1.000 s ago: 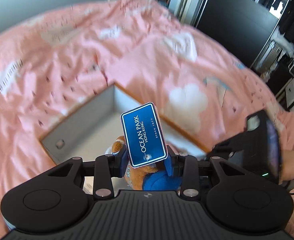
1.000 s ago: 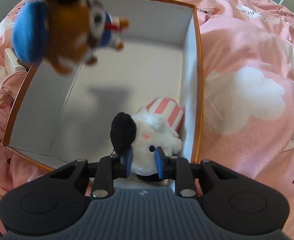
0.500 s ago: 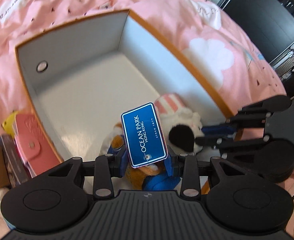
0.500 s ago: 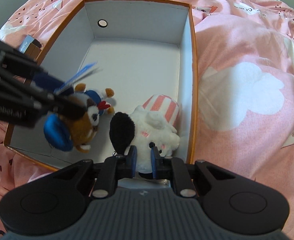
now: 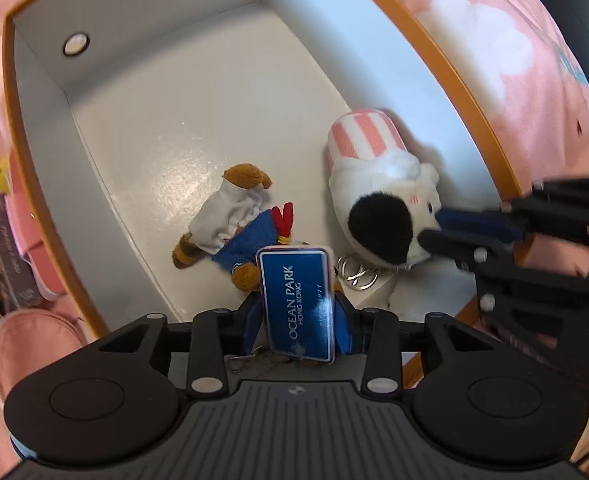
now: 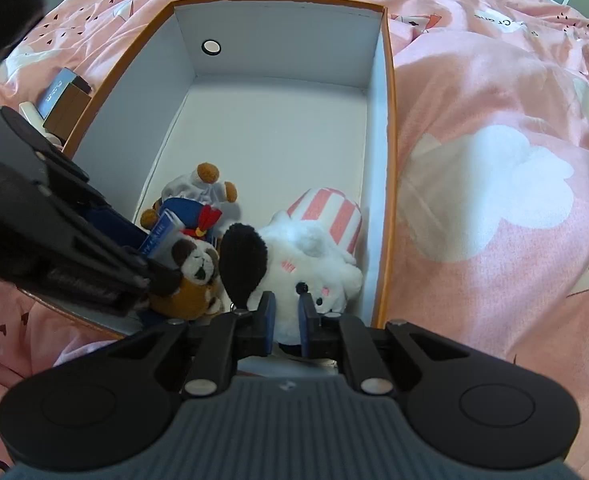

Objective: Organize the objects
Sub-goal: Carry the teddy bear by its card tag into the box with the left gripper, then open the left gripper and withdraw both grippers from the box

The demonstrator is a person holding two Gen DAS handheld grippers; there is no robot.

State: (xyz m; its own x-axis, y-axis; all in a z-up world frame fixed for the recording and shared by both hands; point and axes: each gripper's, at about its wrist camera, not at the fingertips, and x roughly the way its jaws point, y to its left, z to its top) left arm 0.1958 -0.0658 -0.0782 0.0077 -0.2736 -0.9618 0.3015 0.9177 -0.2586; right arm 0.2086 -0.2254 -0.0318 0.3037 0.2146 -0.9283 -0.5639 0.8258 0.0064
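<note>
While the left gripper [image 5: 298, 320] jaws are opening around the soft, light brown plush keychain [image 5: 230, 232] in the box [image 6: 378, 128], the right gripper [image 6: 286, 316] jaws pinch the squashy white plush [image 6: 314, 260] beside it.

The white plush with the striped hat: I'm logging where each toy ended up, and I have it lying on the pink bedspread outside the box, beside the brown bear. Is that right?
Not quite. The white plush lies inside the box, against its right-hand wall, not on the bedspread. It is indeed beside the brown bear. The right wrist view shows this.
</note>
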